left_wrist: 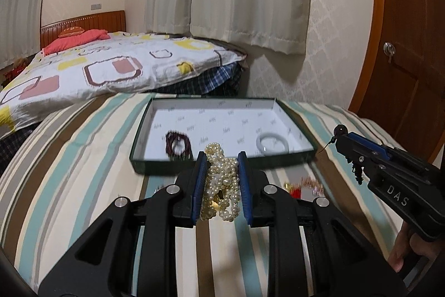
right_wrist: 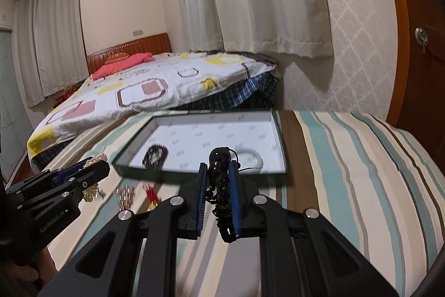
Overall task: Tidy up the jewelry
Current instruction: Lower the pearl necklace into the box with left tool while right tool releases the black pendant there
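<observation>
Pearl necklace (left_wrist: 221, 183) clamped in left hand-held gripper (left_wrist: 221, 157), near apparently cardboard box (left_wrist: 222, 102).

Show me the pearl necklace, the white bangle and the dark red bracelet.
pearl necklace (left_wrist: 221, 183), left wrist view, middle of the bunched strands.
white bangle (left_wrist: 261, 145), left wrist view, its left rim.
dark red bracelet (left_wrist: 168, 142), left wrist view, its left side.

Tray (left_wrist: 141, 166) on striped cloth (left_wrist: 69, 171)

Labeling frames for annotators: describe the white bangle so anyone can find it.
Find the shallow dark-walled box with white printed lining on the striped cloth. The white bangle lies flat in its near right part. It is a smooth, pale solid ring, unlike the dark red beaded bracelet at the box's near left.
</observation>
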### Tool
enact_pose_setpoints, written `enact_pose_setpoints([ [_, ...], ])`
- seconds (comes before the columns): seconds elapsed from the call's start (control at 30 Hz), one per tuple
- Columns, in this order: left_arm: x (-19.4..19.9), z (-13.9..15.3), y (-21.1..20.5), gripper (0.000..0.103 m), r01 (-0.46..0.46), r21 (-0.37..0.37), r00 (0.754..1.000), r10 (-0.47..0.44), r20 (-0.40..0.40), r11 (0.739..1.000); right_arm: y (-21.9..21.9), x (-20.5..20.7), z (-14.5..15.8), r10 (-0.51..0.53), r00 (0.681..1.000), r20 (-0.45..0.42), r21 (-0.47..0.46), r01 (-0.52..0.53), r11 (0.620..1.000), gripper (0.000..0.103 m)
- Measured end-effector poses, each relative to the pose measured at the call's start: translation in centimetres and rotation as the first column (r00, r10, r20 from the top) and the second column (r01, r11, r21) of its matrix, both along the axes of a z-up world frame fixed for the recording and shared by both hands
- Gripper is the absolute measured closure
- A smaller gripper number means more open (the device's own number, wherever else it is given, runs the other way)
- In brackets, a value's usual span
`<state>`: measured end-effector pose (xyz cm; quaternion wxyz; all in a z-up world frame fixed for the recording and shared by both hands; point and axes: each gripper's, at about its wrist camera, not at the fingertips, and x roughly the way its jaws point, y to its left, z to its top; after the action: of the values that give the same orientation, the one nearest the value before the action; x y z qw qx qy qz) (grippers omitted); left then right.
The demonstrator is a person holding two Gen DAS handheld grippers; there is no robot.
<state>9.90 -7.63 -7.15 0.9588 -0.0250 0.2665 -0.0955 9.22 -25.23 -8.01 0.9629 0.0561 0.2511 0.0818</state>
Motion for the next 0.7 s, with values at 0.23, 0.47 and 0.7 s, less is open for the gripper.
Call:
enact_pose_setpoints([
  [0.23, 2.7, 1.5, -0.4, 0.081, -0.004, -0.001, 0.999, 0.004, 0.047, 1.000, 0.1, 2.6, 1.3, 0.008, 0.999, 0.045, -0.006, -0.008, 1.000, 0.087],
  [0.47, 7.0, 2.0, -0.9, 0.081, -0.012, 0.001, 0.998, 0.012, 0.059, 1.000, -0.1, 6.3, 1.8, 0.011, 0.998, 0.063, -0.015, -0.010, 1.000, 0.087],
  [0.7, 11.4, 0.9, -1.4, 0.081, -0.022, 0.012, 0.999, 0.022, 0.041, 1.000, -0.6, 11.0, 0.7, 0.006, 0.999, 0.051, -0.019, -0.005, 1.000, 0.087],
])
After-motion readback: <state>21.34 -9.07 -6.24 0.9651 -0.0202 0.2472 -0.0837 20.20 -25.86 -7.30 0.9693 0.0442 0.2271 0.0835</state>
